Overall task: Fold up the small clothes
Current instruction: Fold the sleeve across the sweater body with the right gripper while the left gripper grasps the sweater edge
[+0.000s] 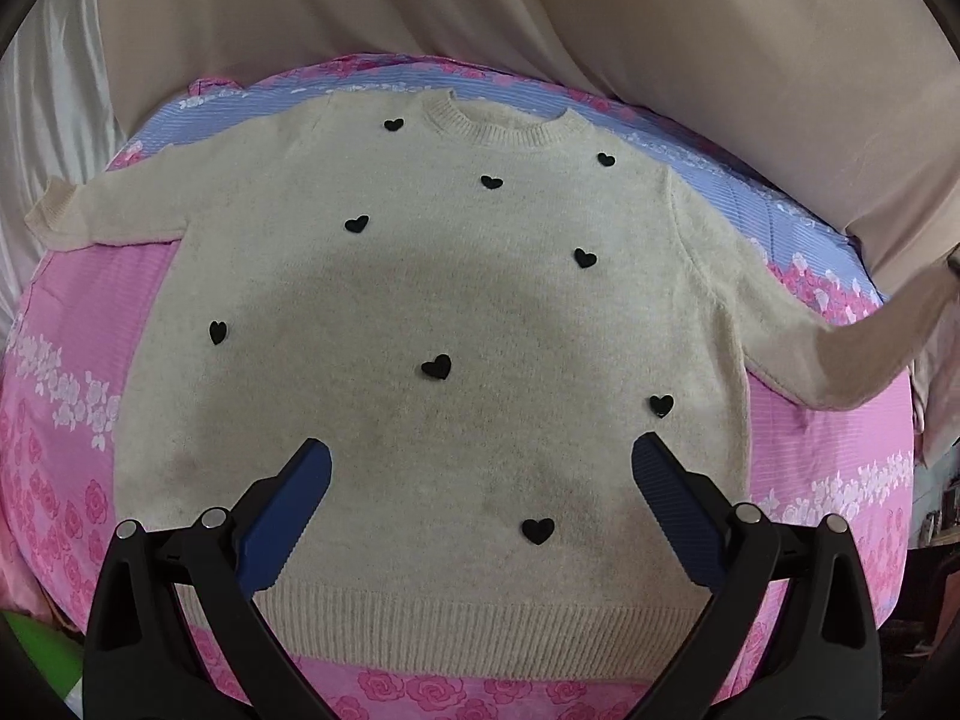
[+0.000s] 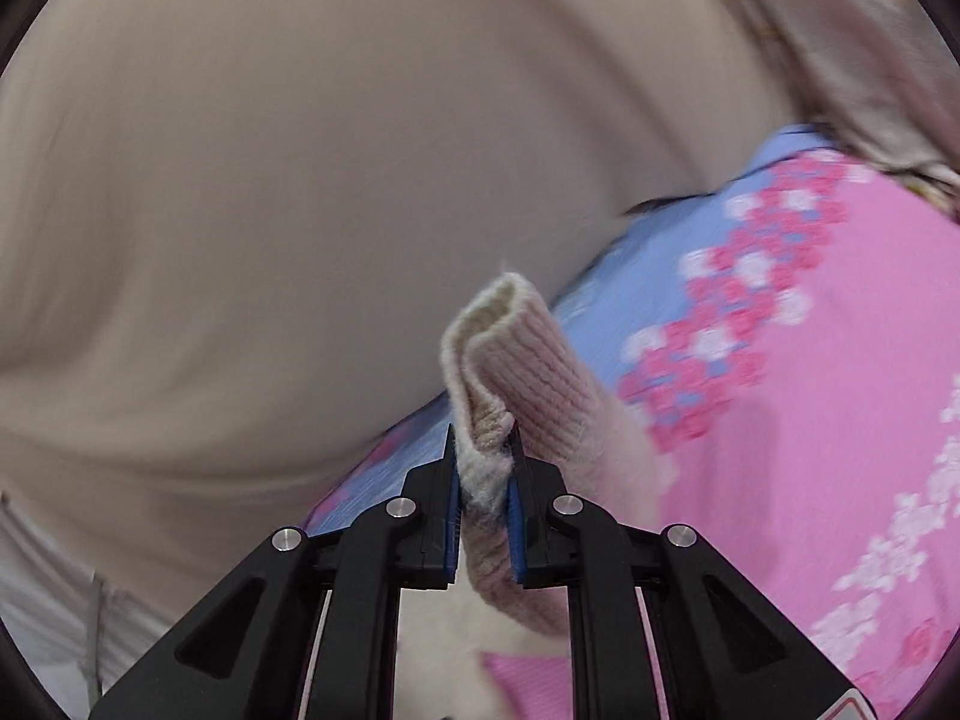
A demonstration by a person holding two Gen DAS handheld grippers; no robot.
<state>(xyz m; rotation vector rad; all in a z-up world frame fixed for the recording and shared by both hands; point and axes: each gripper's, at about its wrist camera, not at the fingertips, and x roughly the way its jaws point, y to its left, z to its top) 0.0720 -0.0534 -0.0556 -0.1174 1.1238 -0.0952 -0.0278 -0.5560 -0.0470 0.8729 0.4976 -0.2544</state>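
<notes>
A cream knit sweater [image 1: 456, 300] with several black hearts lies front up, spread flat on the pink and blue flowered bedspread [image 1: 66, 372]. My left gripper [image 1: 480, 462] hovers open over its lower half, blue pads wide apart with nothing between them. The sweater's right sleeve [image 1: 870, 348] is lifted off the bed toward the right edge. In the right wrist view my right gripper [image 2: 485, 438] is shut on the ribbed sleeve cuff [image 2: 528, 360], which sticks up past the fingertips above the bedspread [image 2: 810, 360]. The left sleeve [image 1: 102, 210] lies flat, stretched out to the left.
A beige fabric-covered surface [image 1: 480, 12] rises behind the bed and fills much of the right wrist view [image 2: 300, 150]. White cloth [image 1: 48, 120] hangs at the far left. A green object [image 1: 36, 654] shows at the lower left corner.
</notes>
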